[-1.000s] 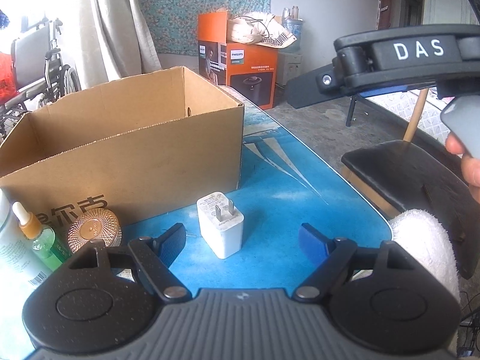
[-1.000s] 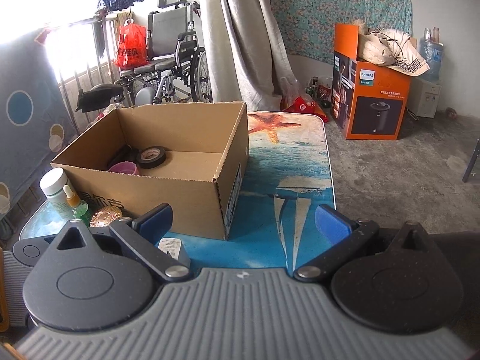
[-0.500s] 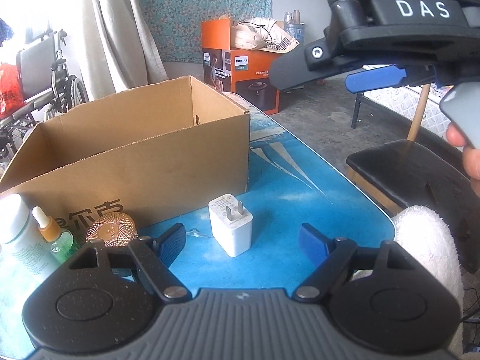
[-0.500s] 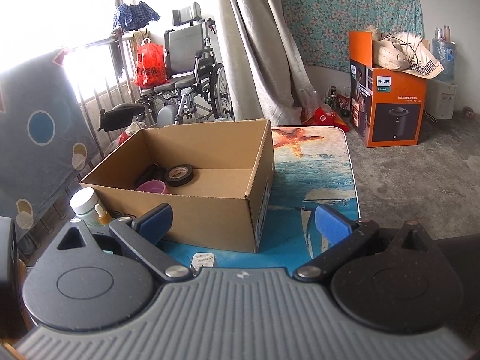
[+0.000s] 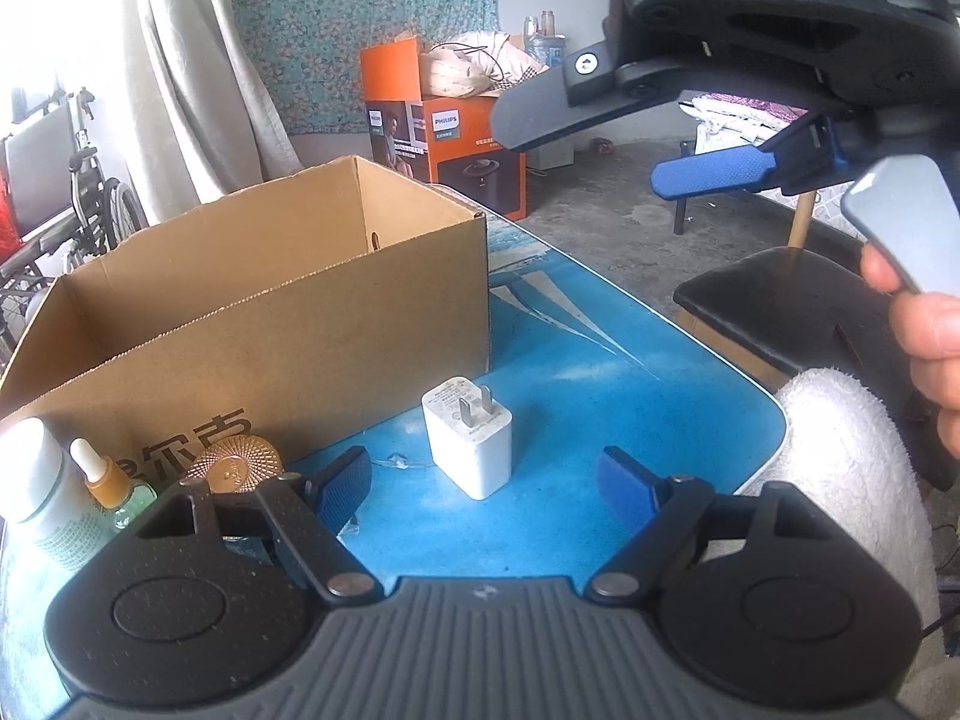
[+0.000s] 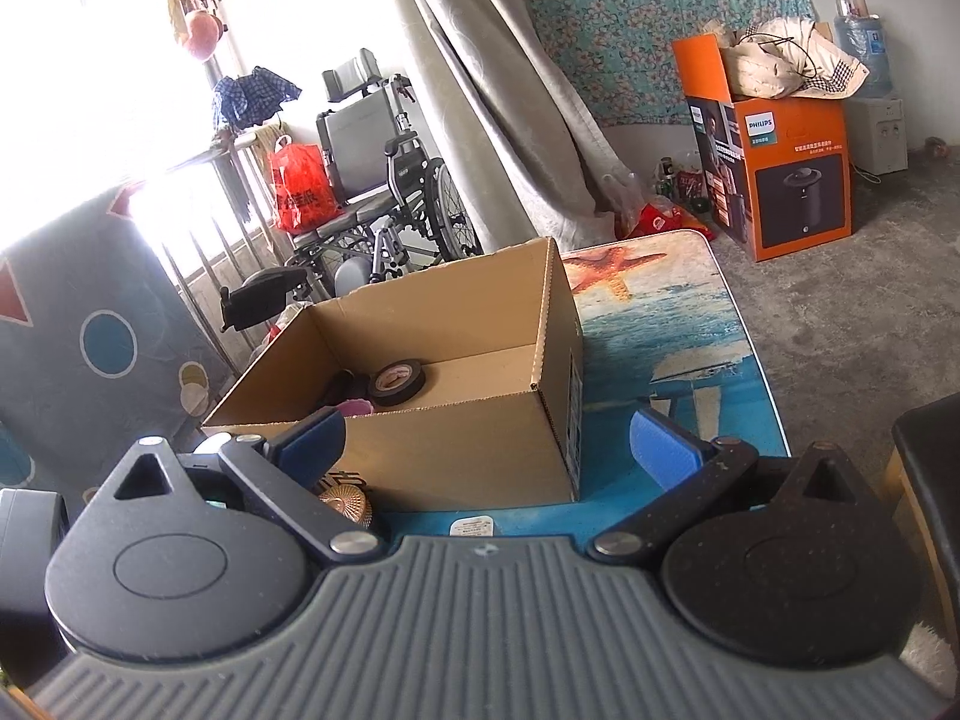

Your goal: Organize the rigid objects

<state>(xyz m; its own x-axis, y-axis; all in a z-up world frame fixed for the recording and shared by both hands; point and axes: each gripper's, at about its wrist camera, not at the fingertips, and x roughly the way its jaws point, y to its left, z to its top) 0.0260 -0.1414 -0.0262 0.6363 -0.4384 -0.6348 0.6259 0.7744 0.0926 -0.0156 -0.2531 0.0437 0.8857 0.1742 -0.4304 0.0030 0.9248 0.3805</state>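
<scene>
Charger is sitting between the left gripper's gaping, empty jaws, just ahead; right gripper is hovering apart, empty. Pick is pending: advancing, clamping, then lifting into box.

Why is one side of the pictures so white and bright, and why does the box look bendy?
In the right wrist view, daylight from the window washes the upper left out to white. In the left wrist view the top left corner glares too. The fisheye lens bends straight edges, like the cardboard box rim.
</scene>
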